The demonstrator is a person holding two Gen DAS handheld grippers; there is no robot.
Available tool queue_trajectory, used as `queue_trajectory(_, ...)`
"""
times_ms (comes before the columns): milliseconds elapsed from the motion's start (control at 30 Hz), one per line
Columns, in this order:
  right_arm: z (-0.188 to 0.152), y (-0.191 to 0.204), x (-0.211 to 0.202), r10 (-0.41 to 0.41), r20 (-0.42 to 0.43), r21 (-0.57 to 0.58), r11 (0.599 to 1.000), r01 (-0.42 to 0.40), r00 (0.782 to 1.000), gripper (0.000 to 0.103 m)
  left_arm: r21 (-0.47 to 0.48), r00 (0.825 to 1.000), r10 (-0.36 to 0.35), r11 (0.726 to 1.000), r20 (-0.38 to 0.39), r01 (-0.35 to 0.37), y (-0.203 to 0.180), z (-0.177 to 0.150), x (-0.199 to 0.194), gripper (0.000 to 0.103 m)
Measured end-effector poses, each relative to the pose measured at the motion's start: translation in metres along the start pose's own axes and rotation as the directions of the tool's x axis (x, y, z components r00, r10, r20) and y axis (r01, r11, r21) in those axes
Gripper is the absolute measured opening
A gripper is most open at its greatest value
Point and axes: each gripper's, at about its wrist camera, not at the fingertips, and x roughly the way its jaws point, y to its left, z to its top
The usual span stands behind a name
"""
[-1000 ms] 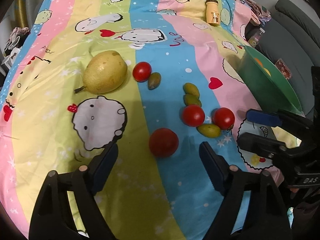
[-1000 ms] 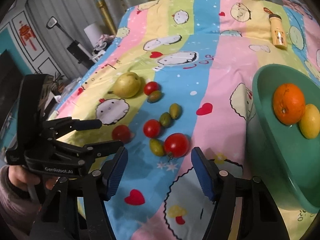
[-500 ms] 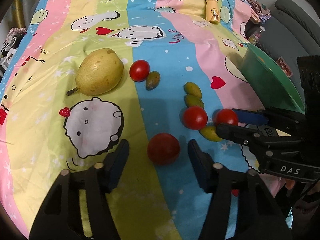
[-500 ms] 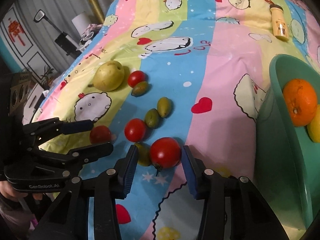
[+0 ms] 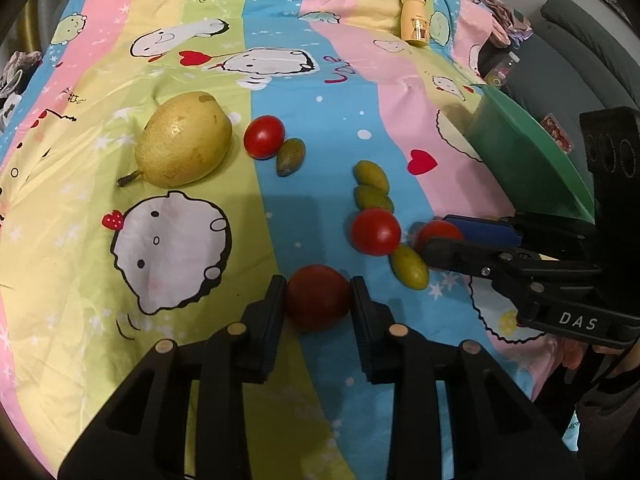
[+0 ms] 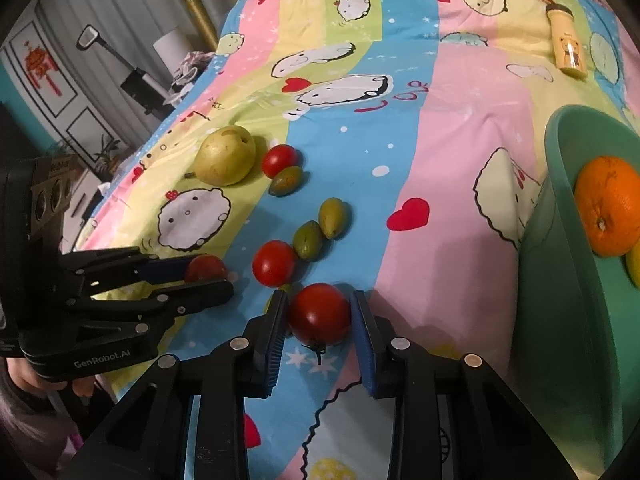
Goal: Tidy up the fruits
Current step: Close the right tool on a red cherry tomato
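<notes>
On the striped cartoon bedsheet, my left gripper (image 5: 318, 304) is closing, and its pads press both sides of a dark red tomato (image 5: 318, 296). My right gripper (image 6: 320, 316) is closing too, with its blue pads against another red tomato (image 6: 320, 312) that rests on the sheet. Each gripper also shows from the side in the other's view: the right gripper (image 5: 440, 240) and the left gripper (image 6: 208, 276). A teal bowl (image 6: 560, 280) at the right holds an orange (image 6: 608, 204) and a yellow fruit (image 6: 634, 264).
Loose on the sheet lie a pear (image 5: 184, 140), two more tomatoes (image 5: 264, 136) (image 5: 375, 231) and several small green fruits (image 5: 372, 174). A yellow bottle (image 5: 415, 19) lies at the far end. A grey sofa stands past the bowl.
Both grippers' jaws have come in from wide apart onto their tomatoes. The right gripper has moved forward and slightly down over its tomato. The left hand has stayed put.
</notes>
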Motion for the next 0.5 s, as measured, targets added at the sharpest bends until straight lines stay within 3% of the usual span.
queue_trajectory(500,0.006,0.021,-0.039,0.097,0.116,-0.043,0.995,-0.092,0.989,0.033,-0.028,0.997,-0.038,0.999,0.068,0.040,-0.007,0.004,-0.034,0.031)
